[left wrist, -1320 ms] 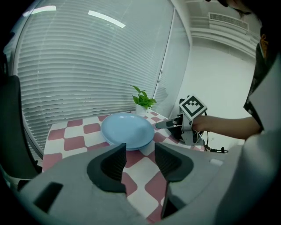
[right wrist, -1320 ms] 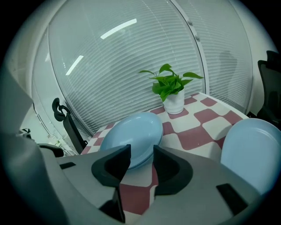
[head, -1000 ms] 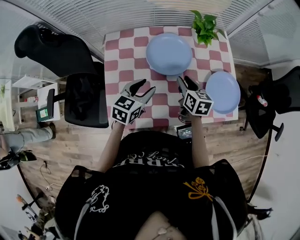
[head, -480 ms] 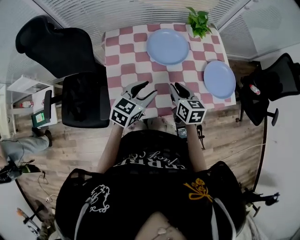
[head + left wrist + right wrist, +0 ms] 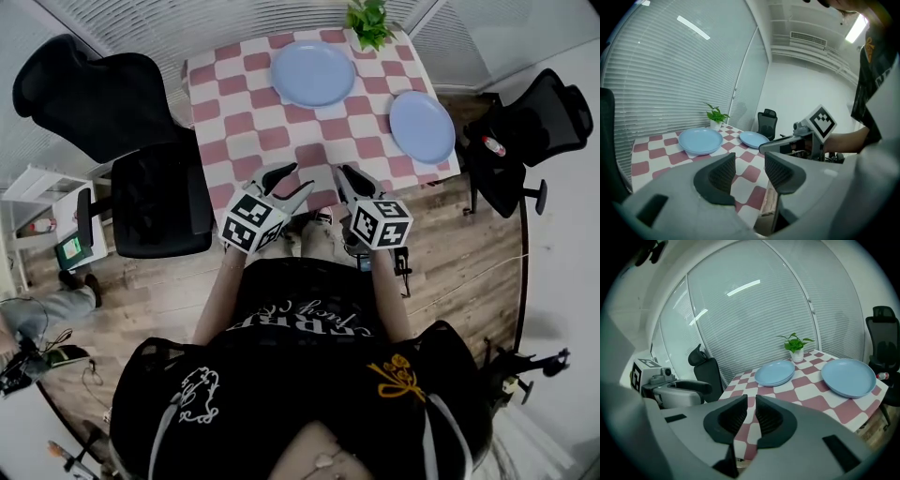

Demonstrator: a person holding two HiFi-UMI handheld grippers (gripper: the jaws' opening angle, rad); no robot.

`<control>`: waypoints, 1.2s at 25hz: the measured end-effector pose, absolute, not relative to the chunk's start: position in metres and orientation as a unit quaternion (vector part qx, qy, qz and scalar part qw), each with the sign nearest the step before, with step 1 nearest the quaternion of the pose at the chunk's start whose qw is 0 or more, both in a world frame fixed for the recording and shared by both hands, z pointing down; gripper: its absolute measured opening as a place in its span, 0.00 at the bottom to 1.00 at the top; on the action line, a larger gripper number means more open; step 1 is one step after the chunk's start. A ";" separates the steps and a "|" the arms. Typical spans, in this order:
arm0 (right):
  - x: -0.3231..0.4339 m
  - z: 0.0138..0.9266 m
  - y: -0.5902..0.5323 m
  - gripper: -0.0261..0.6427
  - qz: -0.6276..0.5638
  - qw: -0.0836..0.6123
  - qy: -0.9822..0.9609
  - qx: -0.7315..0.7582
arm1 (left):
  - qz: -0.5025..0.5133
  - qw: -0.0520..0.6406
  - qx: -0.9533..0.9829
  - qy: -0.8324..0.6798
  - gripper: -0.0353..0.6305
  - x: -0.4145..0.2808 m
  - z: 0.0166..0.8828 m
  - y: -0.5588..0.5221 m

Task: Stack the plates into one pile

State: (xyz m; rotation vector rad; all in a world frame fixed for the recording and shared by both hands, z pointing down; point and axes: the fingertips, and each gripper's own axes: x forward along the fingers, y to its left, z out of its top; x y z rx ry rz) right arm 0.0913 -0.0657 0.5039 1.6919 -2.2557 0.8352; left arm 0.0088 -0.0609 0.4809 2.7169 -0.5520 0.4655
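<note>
Two light blue plates lie apart on the red-and-white checkered table [image 5: 253, 131]. The larger plate [image 5: 313, 73] [image 5: 700, 139] [image 5: 775, 372] is at the far middle, and the second plate [image 5: 422, 127] [image 5: 753, 138] [image 5: 848, 376] sits near the right edge. Both grippers hover at the table's near edge, well short of the plates. My left gripper [image 5: 289, 180] [image 5: 750, 171] is open and empty. The jaws of my right gripper [image 5: 352, 178] [image 5: 751, 416] are closing; a narrow gap is left and nothing is between them.
A small potted plant [image 5: 367, 21] [image 5: 796, 345] stands at the far right corner of the table. A black office chair [image 5: 141, 159] is at the table's left, and another chair [image 5: 525, 122] is at its right. Wooden floor surrounds the table.
Both grippers have drawn back from over the table to its near edge. The right jaws have narrowed from wide to nearly together. The plates have not moved on the table.
</note>
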 end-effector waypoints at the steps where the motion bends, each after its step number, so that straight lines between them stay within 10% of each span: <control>1: 0.094 0.503 -0.066 0.12 0.283 0.099 -0.763 0.573 | 0.162 0.161 0.954 -0.192 0.36 0.012 0.479 -0.060; 30: 0.459 0.528 -0.115 0.12 0.294 0.097 -0.724 0.616 | 0.196 0.284 0.900 -0.266 0.36 0.278 0.563 -0.118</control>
